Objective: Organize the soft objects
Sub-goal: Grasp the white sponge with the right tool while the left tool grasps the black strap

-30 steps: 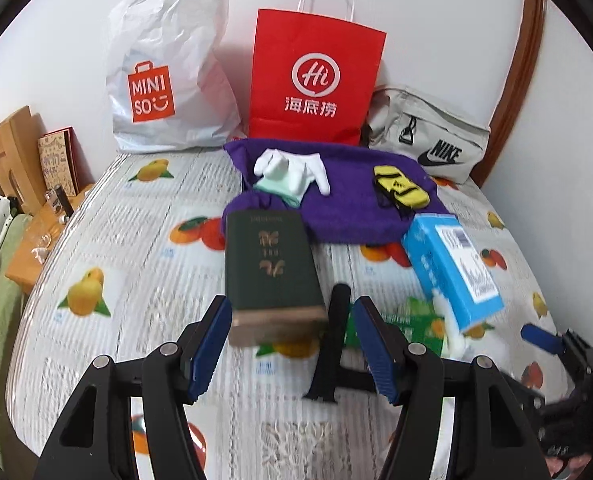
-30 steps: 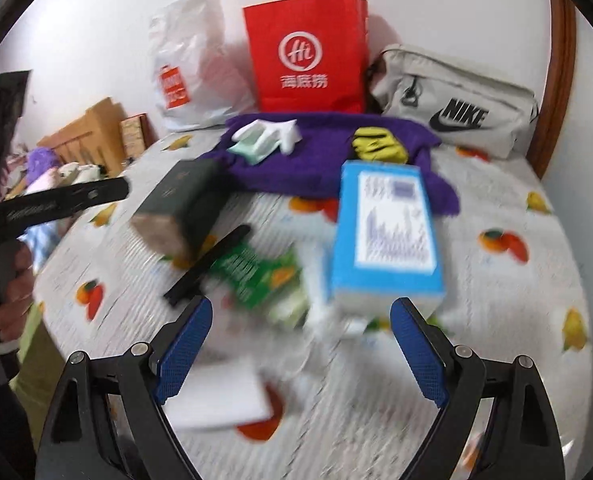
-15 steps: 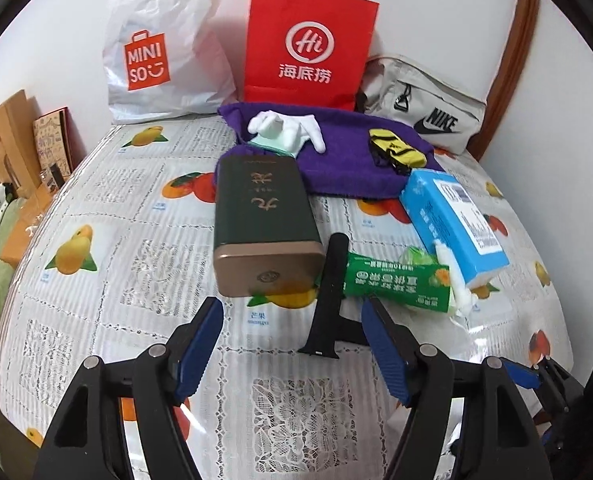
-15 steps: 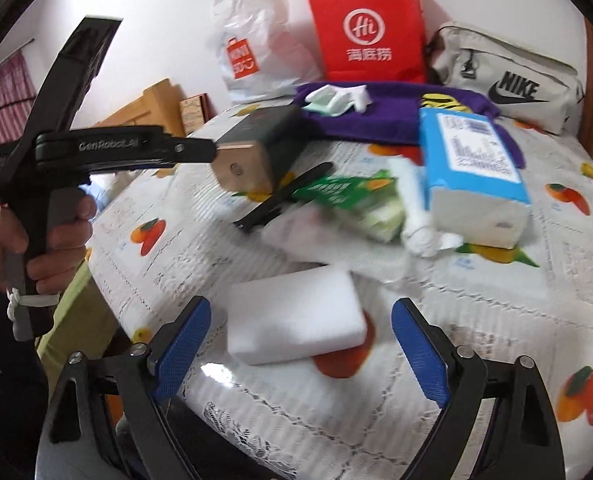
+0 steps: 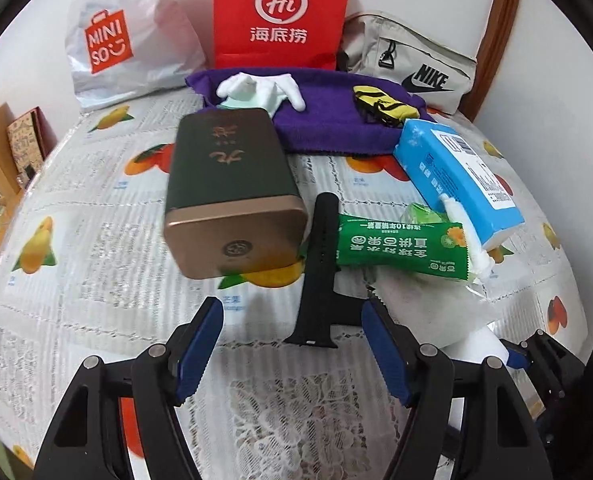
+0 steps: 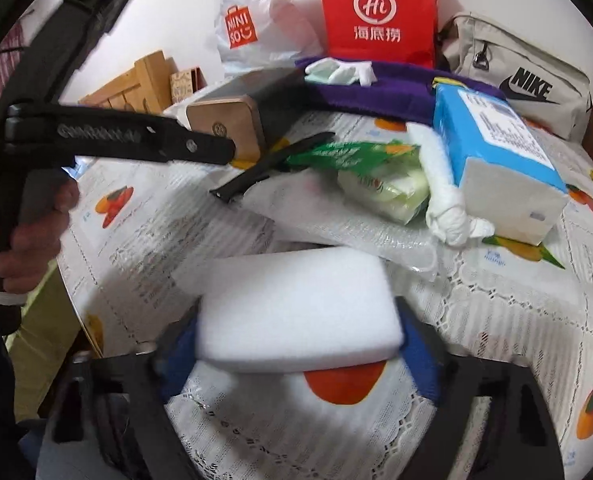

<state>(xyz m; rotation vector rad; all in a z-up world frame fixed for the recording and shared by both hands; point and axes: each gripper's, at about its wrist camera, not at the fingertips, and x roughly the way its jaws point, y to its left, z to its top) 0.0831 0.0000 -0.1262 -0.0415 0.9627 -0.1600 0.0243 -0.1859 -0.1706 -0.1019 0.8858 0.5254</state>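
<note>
A white sponge block [image 6: 296, 312] lies near the table's front edge, between the blue pads of my right gripper [image 6: 300, 344], which touch its two sides. My left gripper [image 5: 292, 344] is open and empty above the tablecloth, just short of a black strap [image 5: 320, 264] and a dark green tin [image 5: 232, 196]. A purple towel [image 5: 336, 120] at the back carries white gloves [image 5: 256, 88] and a yellow-black item [image 5: 380, 106]. A green packet [image 5: 400, 248], a knotted white cloth [image 6: 444, 200] and a blue tissue pack [image 5: 456, 176] lie at the right.
A Miniso plastic bag [image 5: 124, 40], a red paper bag [image 5: 280, 12] and a beige Nike bag [image 5: 412, 64] stand along the back wall. A clear plastic sheet [image 6: 336, 220] lies under the packet. Wooden furniture [image 6: 136, 84] stands left of the table.
My right gripper has moved forward and down onto the white sponge, its jaws narrowing onto the sponge's sides. My left gripper has drawn back and lower.
</note>
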